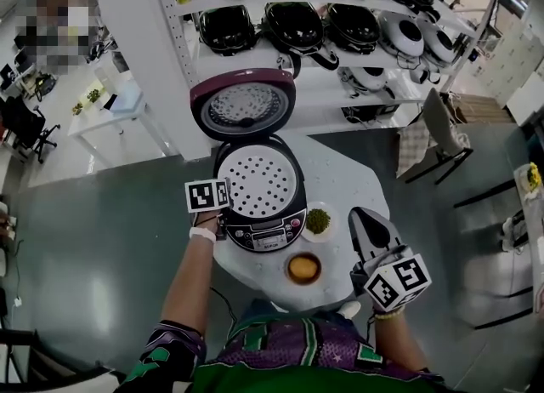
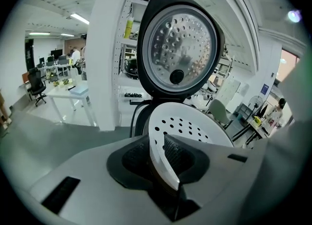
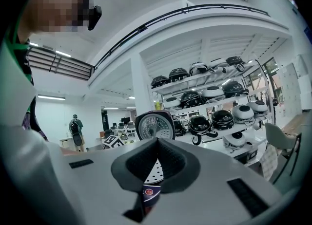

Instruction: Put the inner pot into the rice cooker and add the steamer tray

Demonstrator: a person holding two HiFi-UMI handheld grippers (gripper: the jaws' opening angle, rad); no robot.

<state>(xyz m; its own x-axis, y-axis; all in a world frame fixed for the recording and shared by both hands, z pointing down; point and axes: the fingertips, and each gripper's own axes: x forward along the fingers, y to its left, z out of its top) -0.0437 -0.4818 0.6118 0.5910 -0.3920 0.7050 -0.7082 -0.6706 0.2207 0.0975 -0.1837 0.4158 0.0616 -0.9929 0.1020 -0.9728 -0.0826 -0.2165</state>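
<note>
The rice cooker (image 1: 265,234) stands open on the round white table, its lid (image 1: 244,104) raised at the back. The white perforated steamer tray (image 1: 257,183) lies in its mouth and hides whatever is below. My left gripper (image 1: 223,211) is at the tray's near-left rim. In the left gripper view the tray (image 2: 187,126) has its rim running between the left gripper's (image 2: 163,143) pads, which stand slightly apart from it: open. My right gripper (image 1: 363,214) hovers right of the cooker, shut and empty. In the right gripper view, the lid (image 3: 155,125) shows beyond the right gripper (image 3: 157,153).
A small bowl of green food (image 1: 318,221) and a bowl of yellow food (image 1: 303,268) sit on the table (image 1: 357,179) in front of the cooker on its right. Shelves of rice cookers (image 1: 340,25) rise behind. A chair (image 1: 438,136) stands to the right.
</note>
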